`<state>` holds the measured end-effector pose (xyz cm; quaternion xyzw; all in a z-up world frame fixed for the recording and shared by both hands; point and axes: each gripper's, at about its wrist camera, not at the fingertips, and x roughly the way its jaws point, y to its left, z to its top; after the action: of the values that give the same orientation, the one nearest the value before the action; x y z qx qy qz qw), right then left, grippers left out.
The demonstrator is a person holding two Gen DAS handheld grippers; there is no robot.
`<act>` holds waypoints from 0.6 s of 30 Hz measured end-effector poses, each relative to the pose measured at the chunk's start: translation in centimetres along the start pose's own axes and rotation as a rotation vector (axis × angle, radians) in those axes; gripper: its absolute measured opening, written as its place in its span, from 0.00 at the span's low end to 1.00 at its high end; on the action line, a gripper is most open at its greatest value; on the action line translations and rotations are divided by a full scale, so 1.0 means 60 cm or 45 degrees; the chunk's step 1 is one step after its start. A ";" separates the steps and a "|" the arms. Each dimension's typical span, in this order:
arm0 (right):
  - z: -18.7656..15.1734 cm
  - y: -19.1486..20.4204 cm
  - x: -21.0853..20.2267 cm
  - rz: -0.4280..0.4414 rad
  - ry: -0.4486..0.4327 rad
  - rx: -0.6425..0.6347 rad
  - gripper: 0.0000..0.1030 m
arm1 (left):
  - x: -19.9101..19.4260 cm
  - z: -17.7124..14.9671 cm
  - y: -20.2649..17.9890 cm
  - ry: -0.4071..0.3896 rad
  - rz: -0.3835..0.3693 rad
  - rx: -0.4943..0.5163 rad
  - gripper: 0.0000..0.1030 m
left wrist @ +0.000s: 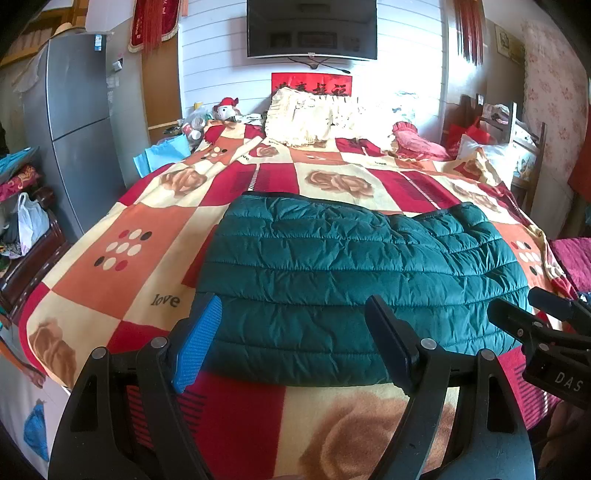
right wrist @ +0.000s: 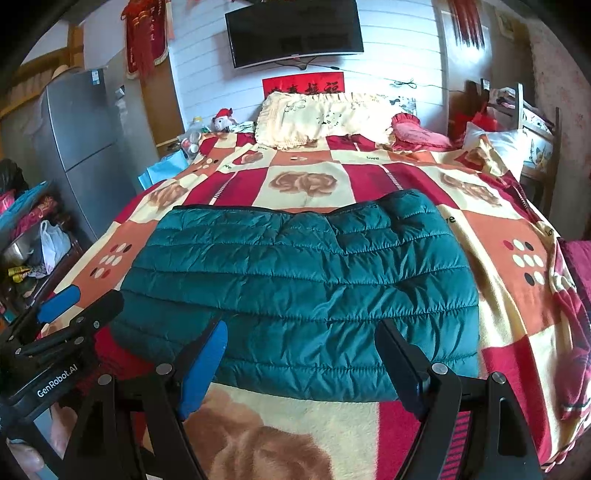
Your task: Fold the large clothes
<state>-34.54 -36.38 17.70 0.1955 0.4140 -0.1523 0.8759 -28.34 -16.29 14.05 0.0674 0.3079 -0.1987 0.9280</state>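
Observation:
A dark green quilted puffer jacket lies folded into a wide rectangle on the patterned bed cover. My left gripper hovers open just in front of the jacket's near edge, toward its left half, with nothing between its fingers. My right gripper stands open over the near edge as well, further right, also holding nothing. Each gripper shows in the other's view: the right one at the far right, the left one at the far left.
Cream frilled pillows and a pink cushion sit at the head of the bed. A grey fridge and cluttered shelves stand to the left. A wooden chair with clothes is on the right. A TV hangs on the wall.

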 end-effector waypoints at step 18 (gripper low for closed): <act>-0.006 0.011 0.016 0.004 0.030 0.000 0.78 | 0.018 -0.006 0.006 0.026 -0.012 -0.024 0.78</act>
<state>-33.89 -35.76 16.86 0.1978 0.4241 -0.1486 0.8712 -27.61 -16.22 13.12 0.0590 0.3197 -0.1996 0.9244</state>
